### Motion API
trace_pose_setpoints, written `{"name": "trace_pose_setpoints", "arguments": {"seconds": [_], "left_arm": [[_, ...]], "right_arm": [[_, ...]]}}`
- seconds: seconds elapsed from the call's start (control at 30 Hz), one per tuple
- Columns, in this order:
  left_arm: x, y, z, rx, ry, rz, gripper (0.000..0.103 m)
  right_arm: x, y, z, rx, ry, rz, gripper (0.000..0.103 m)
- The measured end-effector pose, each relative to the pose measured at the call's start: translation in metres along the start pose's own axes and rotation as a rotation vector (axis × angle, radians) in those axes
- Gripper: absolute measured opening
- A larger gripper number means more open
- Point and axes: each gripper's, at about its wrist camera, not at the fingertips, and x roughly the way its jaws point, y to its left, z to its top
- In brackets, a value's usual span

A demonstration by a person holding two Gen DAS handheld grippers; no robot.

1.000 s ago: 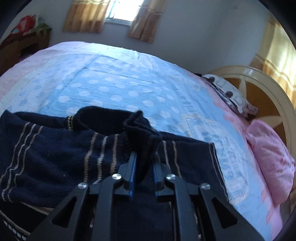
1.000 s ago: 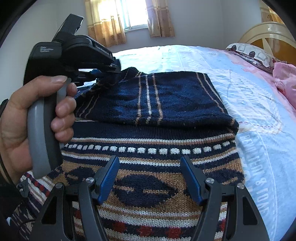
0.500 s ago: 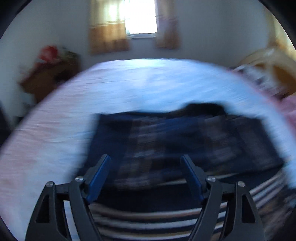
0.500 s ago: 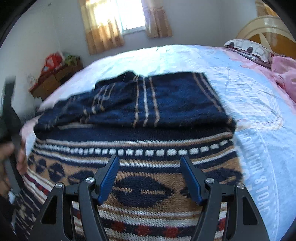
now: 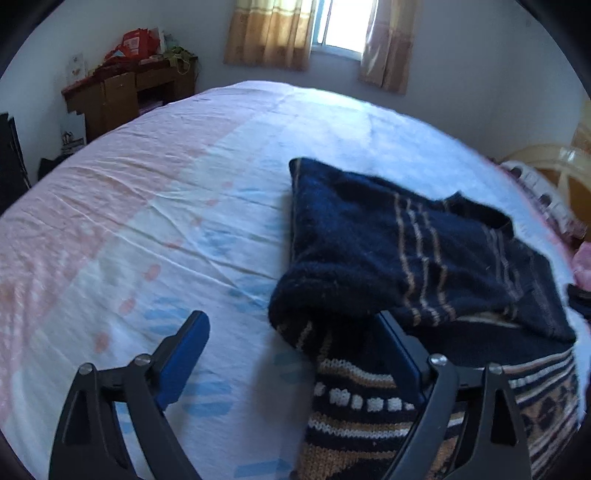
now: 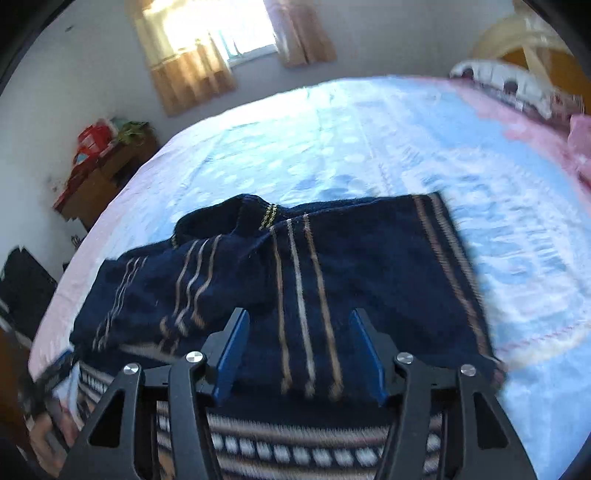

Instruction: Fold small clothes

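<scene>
Sweater (image 6: 369, 266): we see it lying on the bed (image 6: 369, 147), its top part folded over its lower part.
Cabinet (image 5: 125, 92): beyond the bed's far-left corner.
Window (image 5: 340, 26): behind the bed.

1. The left gripper (image 5: 291, 328), of black plastic with blue pads, is held tilted downward at the left edge of the dark navy knitted sweater (image 5: 399, 251); its jaws have just been opening and are spread wide, with nothing pressed between them.
2. The right gripper (image 6: 301, 350), of the same make, is angled down over the sweater's folded part; its jaws have just been closing but are parted.
</scene>
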Motion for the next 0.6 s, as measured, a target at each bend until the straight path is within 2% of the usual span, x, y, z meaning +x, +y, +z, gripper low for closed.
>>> {"name": "trace_pose_setpoints", "arguments": {"seconds": [0.07, 0.13, 0.3, 0.37, 0.4, 0.43, 0.6], "left_arm": [[0.002, 0.002, -0.001, -0.013, 0.019, -0.008, 0.094], [0.009, 0.004, -0.001, -0.019, 0.053, -0.019, 0.094], [0.007, 0.001, -0.003, -0.012, 0.058, -0.033, 0.099], [0.008, 0.001, -0.003, -0.006, 0.059, -0.033, 0.099], [0.008, 0.001, -0.003, -0.005, 0.058, -0.034, 0.099], [0.008, 0.001, -0.003, -0.006, 0.057, -0.038, 0.099], [0.007, 0.001, -0.004, 0.010, 0.058, -0.075, 0.101]], "right_arm": [[0.020, 0.001, 0.008, 0.031, 0.030, 0.006, 0.058], [0.041, 0.010, 0.014, 0.011, 0.058, -0.023, 0.058], [0.070, 0.032, 0.018, -0.032, 0.066, -0.050, 0.056], [0.075, 0.044, 0.016, -0.083, 0.070, -0.079, 0.025], [0.075, 0.049, 0.015, -0.112, 0.070, -0.097, 0.018], [0.073, 0.053, 0.014, -0.138, 0.066, -0.105, 0.005], [0.044, 0.064, 0.014, -0.261, -0.047, -0.208, 0.004]]}}
